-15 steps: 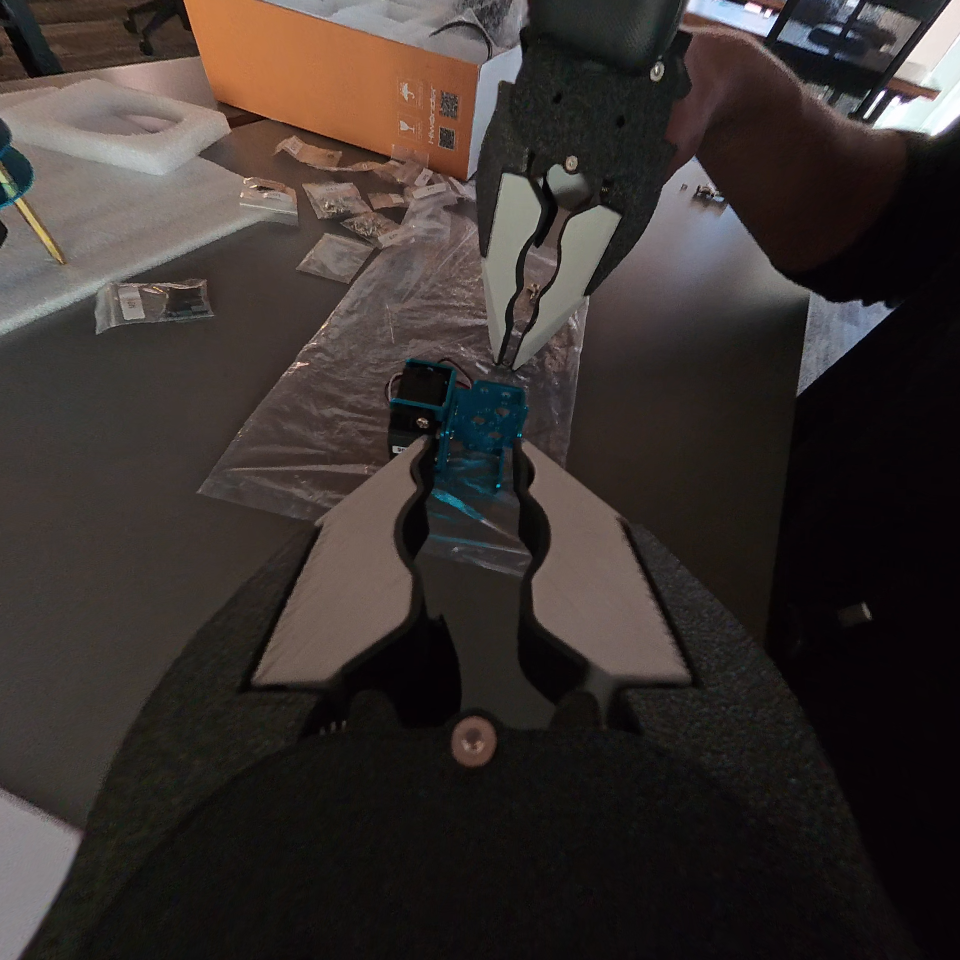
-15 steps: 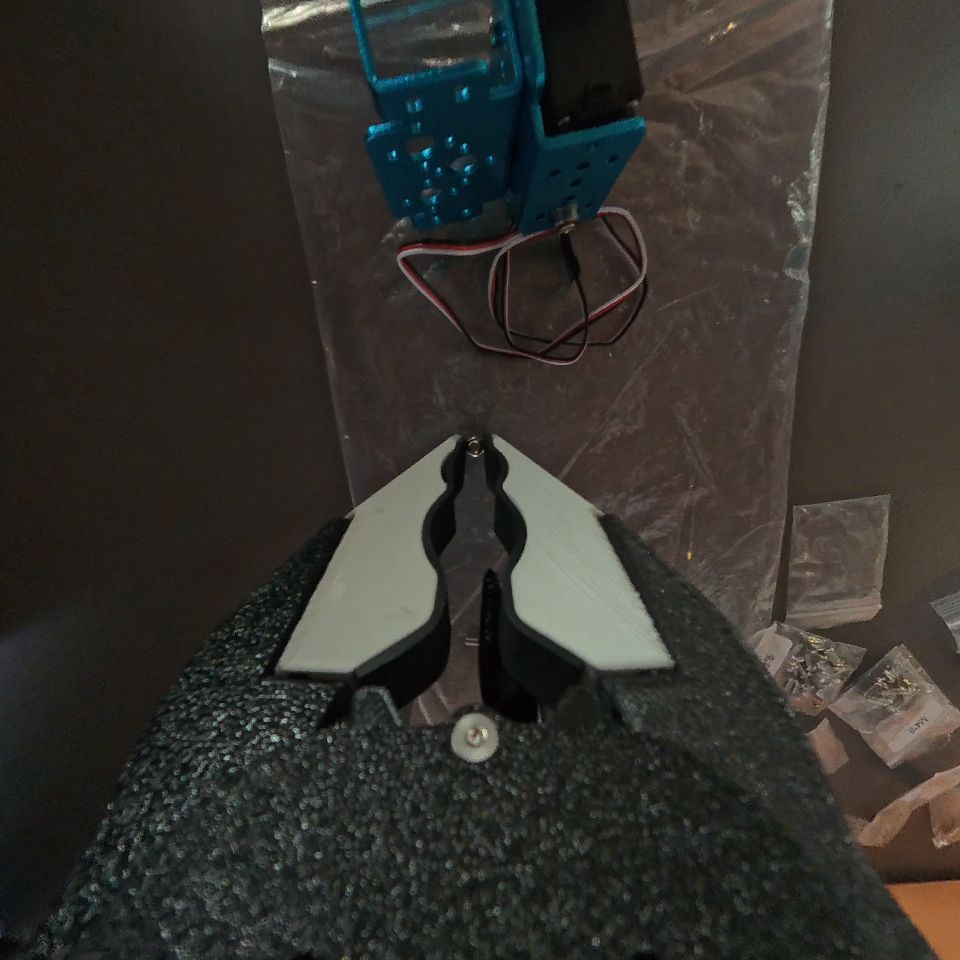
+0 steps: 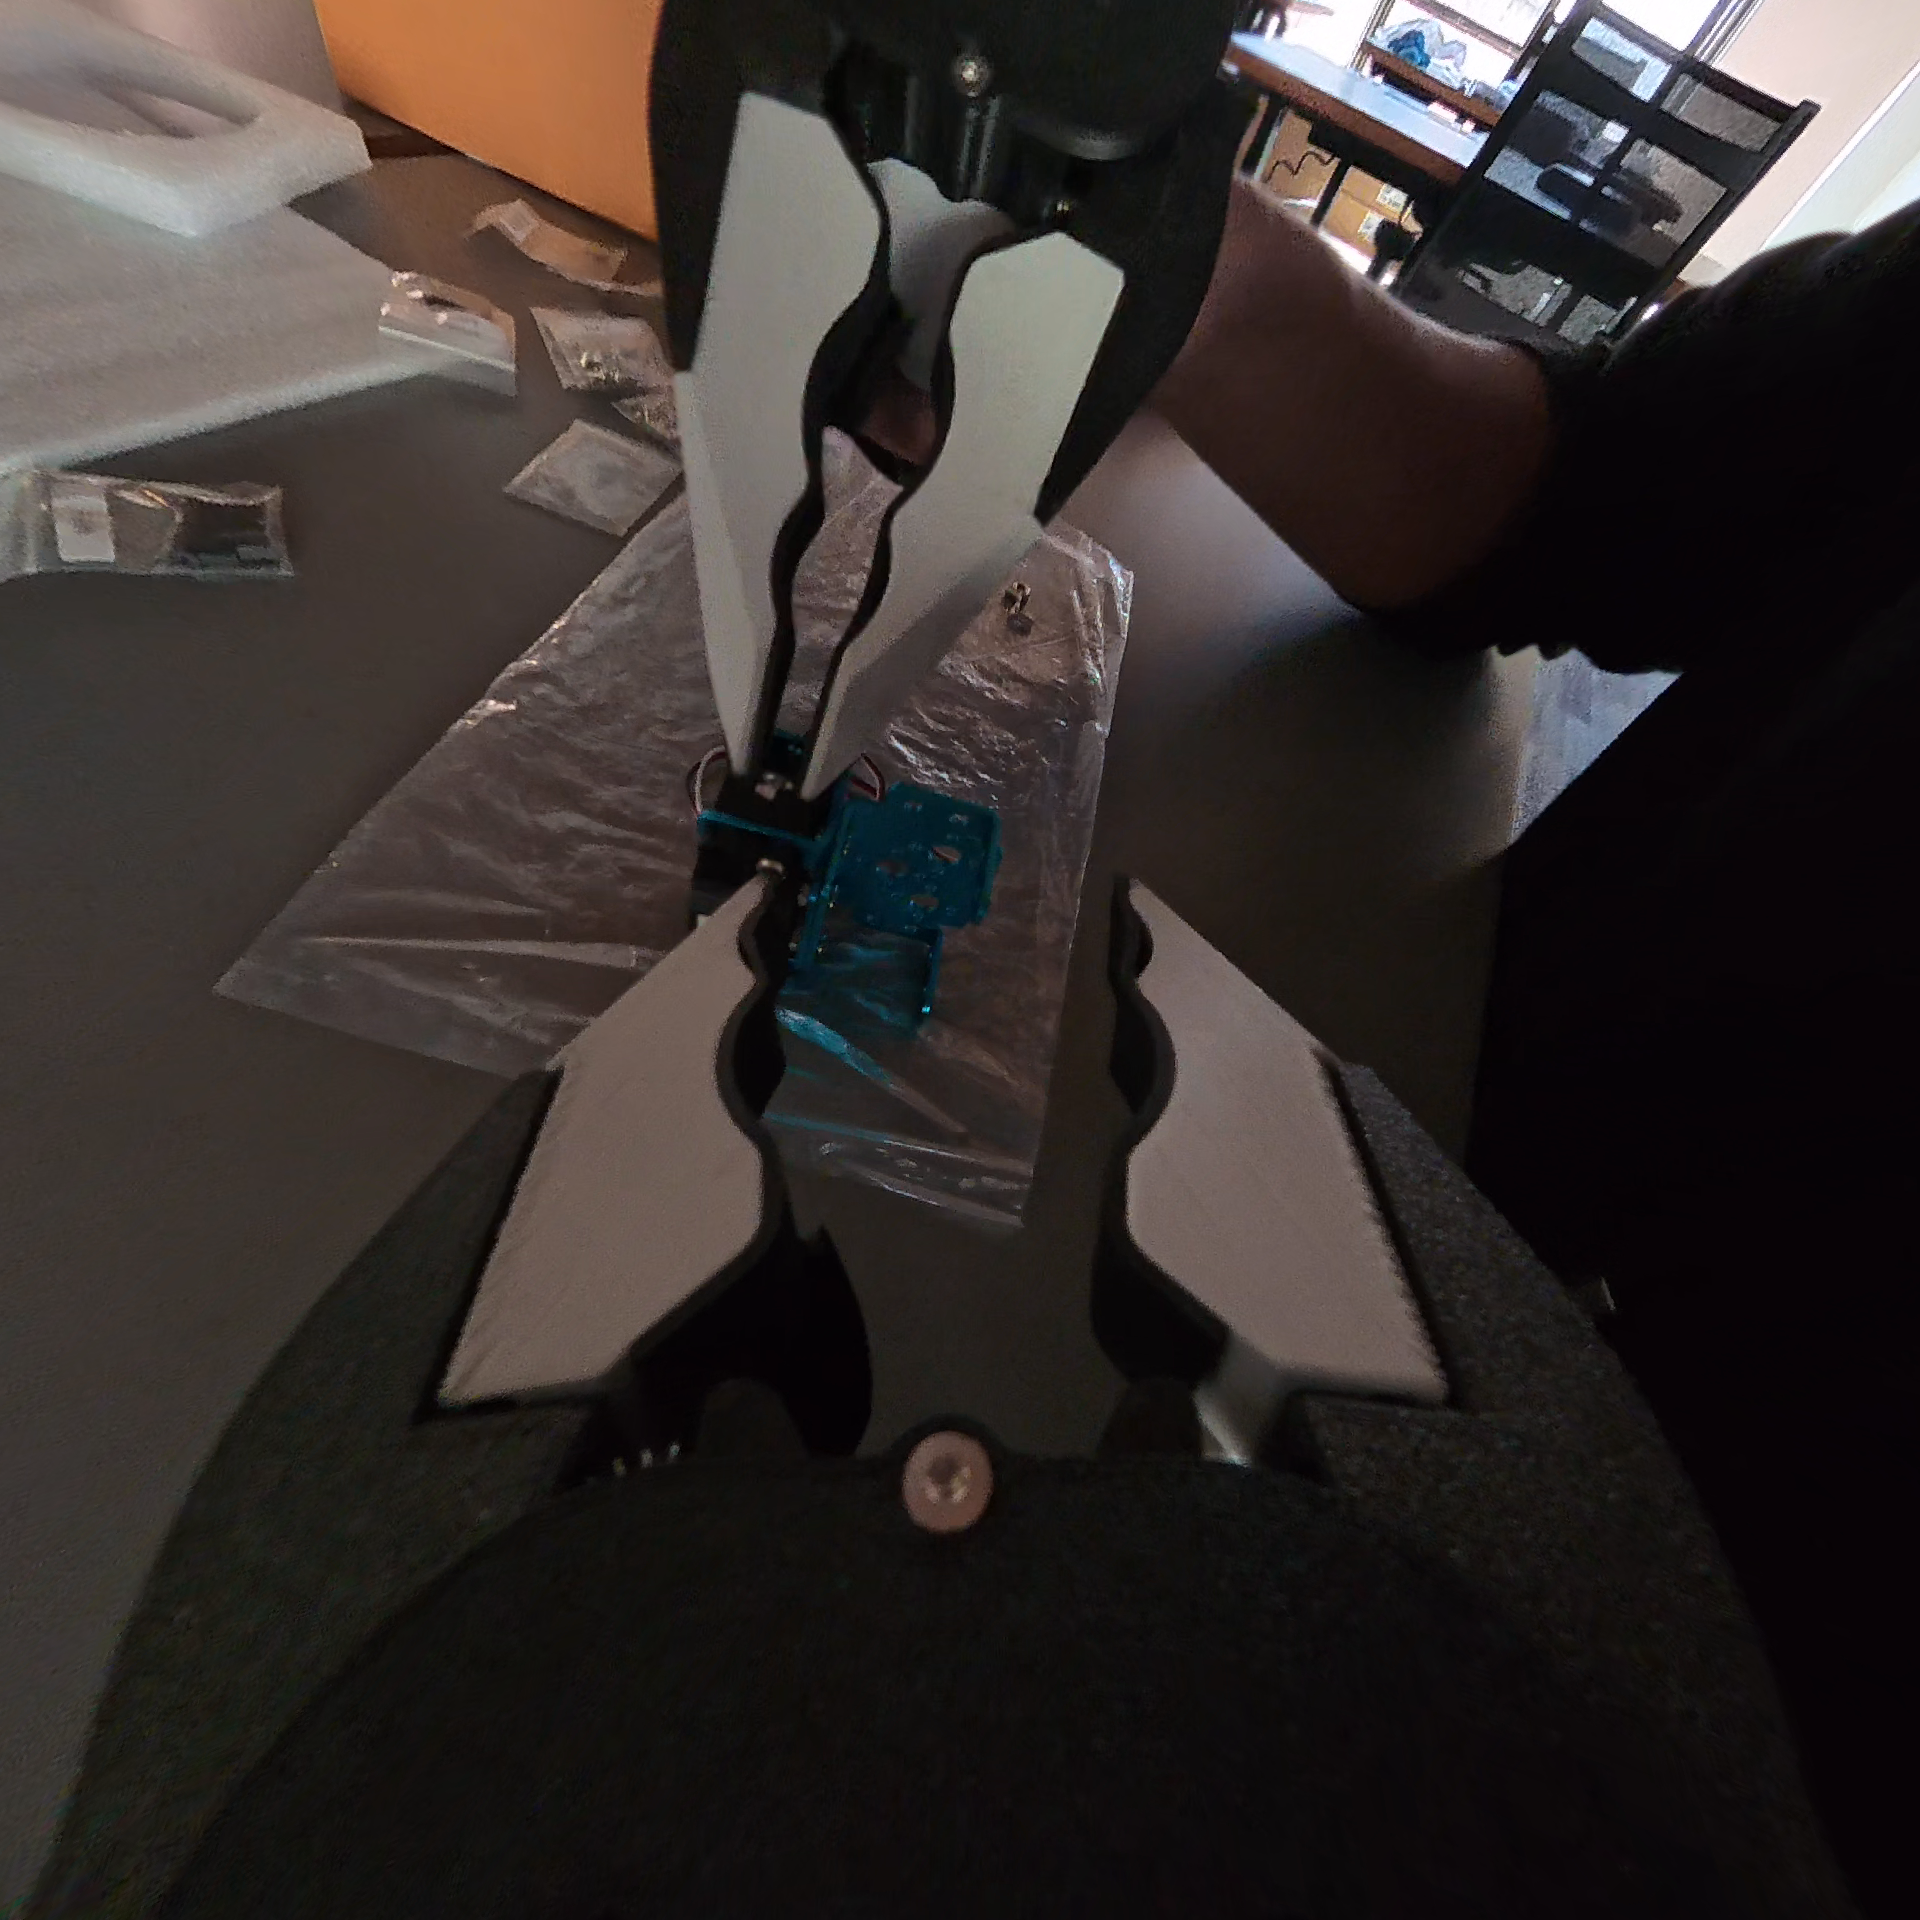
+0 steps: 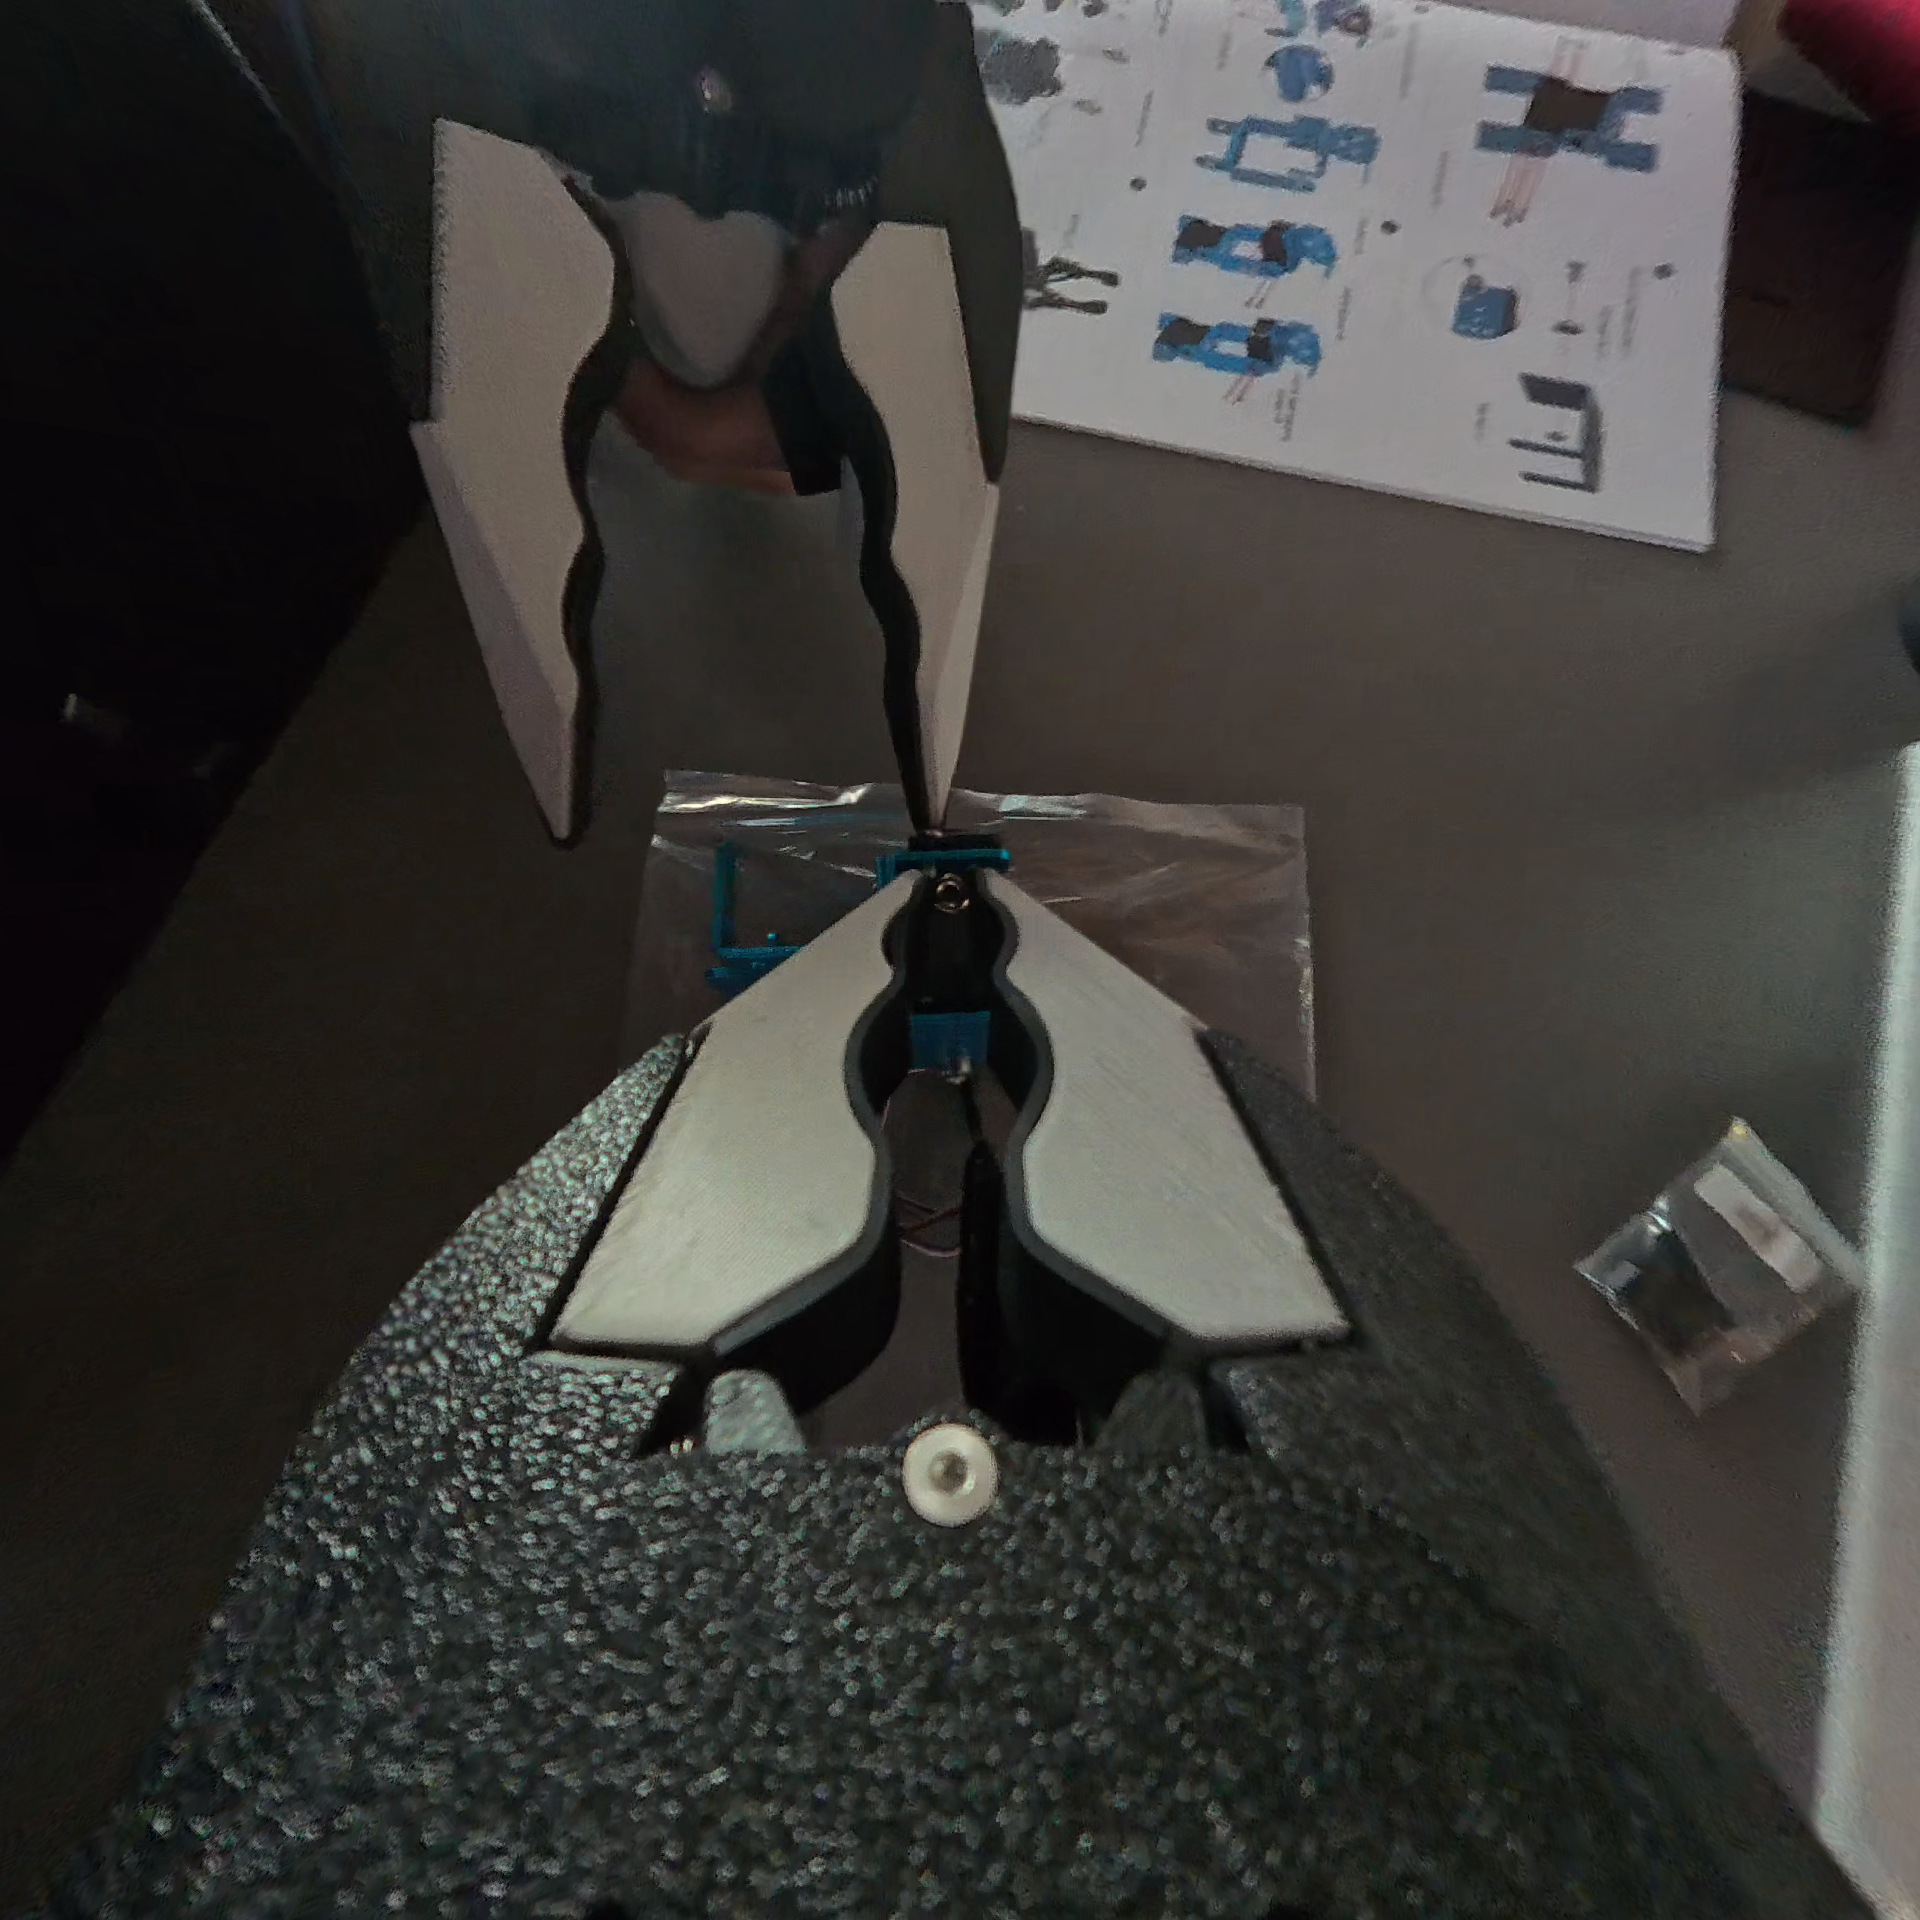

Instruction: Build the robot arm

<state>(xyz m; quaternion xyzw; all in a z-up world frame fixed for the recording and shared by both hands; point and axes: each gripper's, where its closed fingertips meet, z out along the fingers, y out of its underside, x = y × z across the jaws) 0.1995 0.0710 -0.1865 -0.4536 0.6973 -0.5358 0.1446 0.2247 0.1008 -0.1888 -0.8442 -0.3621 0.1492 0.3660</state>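
- The left gripper (image 3: 940,899) has its fingers spread wide; one fingertip touches the blue bracket assembly (image 3: 894,894) on a clear plastic bag (image 3: 520,883) on the dark table (image 3: 208,779).
- The right gripper (image 4: 948,883) has fingers nearly together, pinching a small screw (image 4: 948,891) at the assembly's black servo (image 3: 753,805).
- Small parts bags (image 3: 592,478) lie beyond.
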